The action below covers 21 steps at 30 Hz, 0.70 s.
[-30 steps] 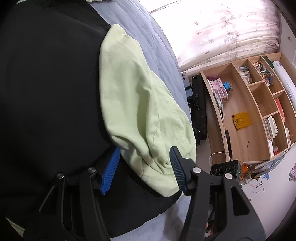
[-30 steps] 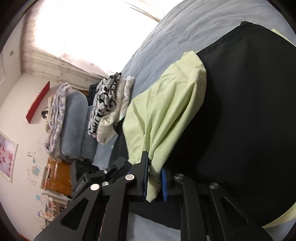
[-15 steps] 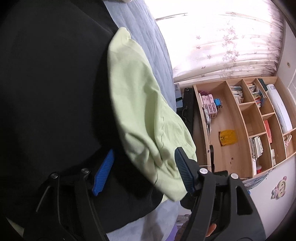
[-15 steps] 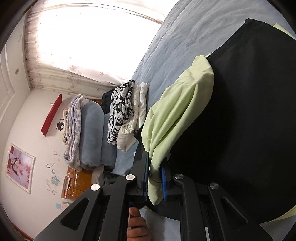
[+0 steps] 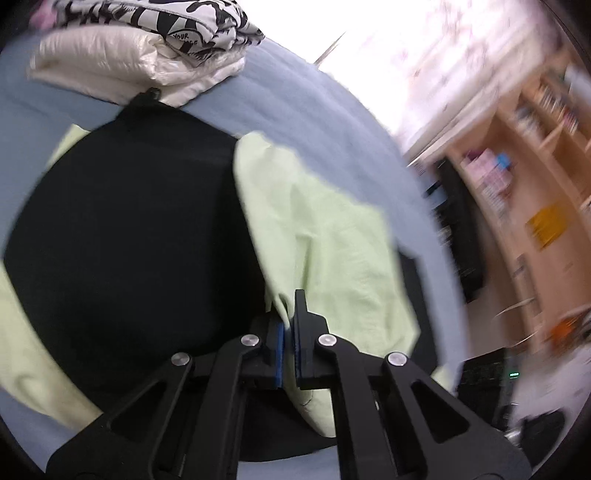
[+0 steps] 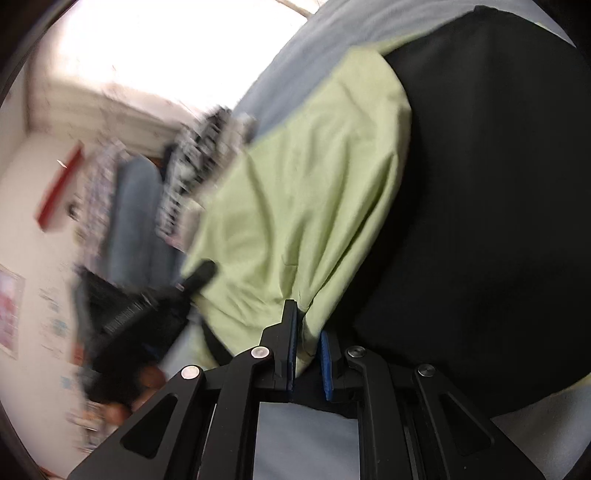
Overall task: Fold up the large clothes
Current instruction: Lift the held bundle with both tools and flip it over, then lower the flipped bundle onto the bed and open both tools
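Two tongs are at work, one in each hand, and both pinch the same pale green garment [image 5: 332,254]. In the left wrist view, the left gripper [image 5: 289,354] has its blue pads pressed nearly together with a fold of the green cloth squeezed between them; the cloth rises from the pads and spreads ahead and to the right of the fingers. In the right wrist view, the right gripper [image 6: 307,363] likewise clamps an edge of the same green garment [image 6: 303,206], though its pads stand slightly further apart around the bunched fabric, which fans out ahead and to the left of the fingers. One large black cloth [image 5: 125,236] lies flat on the blue-grey bed [image 5: 325,122], to the left of the left gripper's fingers and to the right of the right gripper's fingers [image 6: 491,192]; the green garment overlaps its edge. Strips of pale green also show past the black cloth's far borders. Far ahead of the left gripper, one stack of folded things rests on the bed: a white padded piece [image 5: 122,74] with a black-and-white patterned piece [image 5: 155,18] on top. To the right of that gripper, one wooden bookshelf [image 5: 524,192] shows, blurred. Left of the right gripper, the room is smeared by motion and its contents cannot be counted.
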Each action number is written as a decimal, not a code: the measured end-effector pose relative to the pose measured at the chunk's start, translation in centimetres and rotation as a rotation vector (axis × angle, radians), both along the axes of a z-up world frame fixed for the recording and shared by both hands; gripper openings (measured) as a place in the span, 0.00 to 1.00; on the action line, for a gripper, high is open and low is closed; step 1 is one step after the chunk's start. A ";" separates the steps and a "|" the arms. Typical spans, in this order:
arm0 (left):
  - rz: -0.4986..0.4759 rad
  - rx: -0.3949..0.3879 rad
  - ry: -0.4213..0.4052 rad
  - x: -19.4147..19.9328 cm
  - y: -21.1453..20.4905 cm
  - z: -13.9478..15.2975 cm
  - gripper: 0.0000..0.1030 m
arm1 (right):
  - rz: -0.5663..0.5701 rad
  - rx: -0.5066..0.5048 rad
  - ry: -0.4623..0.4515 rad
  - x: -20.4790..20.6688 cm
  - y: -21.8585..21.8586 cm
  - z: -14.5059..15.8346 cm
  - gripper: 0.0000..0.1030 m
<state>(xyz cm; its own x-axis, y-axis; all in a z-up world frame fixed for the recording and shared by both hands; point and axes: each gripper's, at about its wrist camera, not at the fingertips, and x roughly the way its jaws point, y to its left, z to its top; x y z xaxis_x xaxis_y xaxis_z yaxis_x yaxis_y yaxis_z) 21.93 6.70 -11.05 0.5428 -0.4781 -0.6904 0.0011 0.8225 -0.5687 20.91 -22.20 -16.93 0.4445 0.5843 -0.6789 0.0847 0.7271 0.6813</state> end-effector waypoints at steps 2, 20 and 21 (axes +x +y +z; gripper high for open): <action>-0.010 0.082 0.069 -0.2 0.6 -2.3 0.01 | 0.008 -0.077 -0.018 -0.6 0.7 -0.2 0.10; 0.051 0.204 -0.083 -3.0 2.0 2.6 0.13 | -0.043 -0.371 -0.176 -1.9 -0.6 8.1 0.39; 0.043 0.213 -0.099 -2.8 1.7 3.0 0.13 | -0.033 -0.357 -0.190 -0.9 -0.1 8.3 0.39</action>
<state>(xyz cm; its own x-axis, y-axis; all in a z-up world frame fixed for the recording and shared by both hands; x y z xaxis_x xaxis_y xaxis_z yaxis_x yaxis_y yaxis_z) 19.17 8.39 -8.09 0.6299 -0.3023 -0.7154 0.0109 0.9245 -0.3810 20.00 -22.32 -8.59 0.5960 0.3099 -0.7408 0.0090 0.9199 0.3921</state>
